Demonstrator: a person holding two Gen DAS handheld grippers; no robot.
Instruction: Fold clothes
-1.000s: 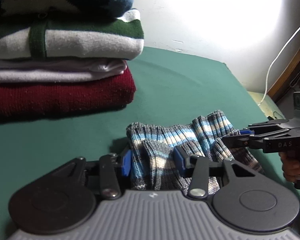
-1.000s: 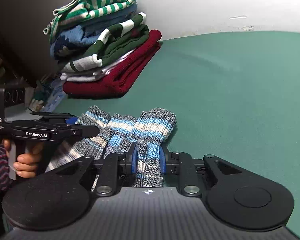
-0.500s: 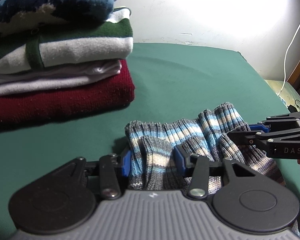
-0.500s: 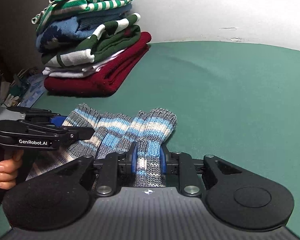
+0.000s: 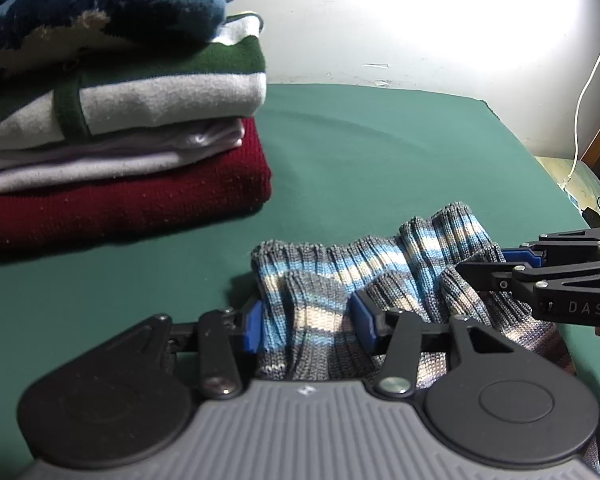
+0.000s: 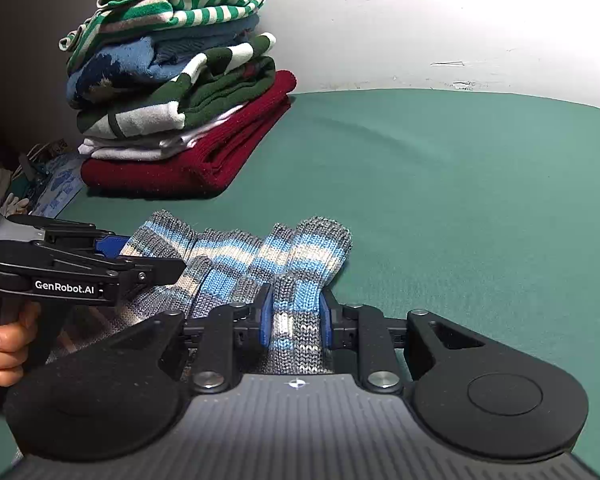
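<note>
Striped knitwear in grey, sky blue and cream lies bunched into ridges on the green table cover, directly ahead of both grippers and partly between their fingers. On the left gripper the blue pads stand on either side of a thick fold of the knit, the fabric filling the gap between them; its jaws have just been opening a little, and the fold is still clamped between the pads. Seen from the right wrist camera, the right gripper has its pads drawn close together and clamped on a narrower rib of the same knitwear, which rises from between the fingers and spreads away in front of them. Each tool shows in the other's view: the right one reaches in from the right of the left gripper, its tip at the far ridge of the cloth, while the left one comes in from the left of the right gripper, gripped by a hand at its handle. Beyond the left gripper and to its left, a stack of folded clothes sits on the cover with a dark red sweater at the bottom. A white cable hangs down the wall far off to the right.
</note>
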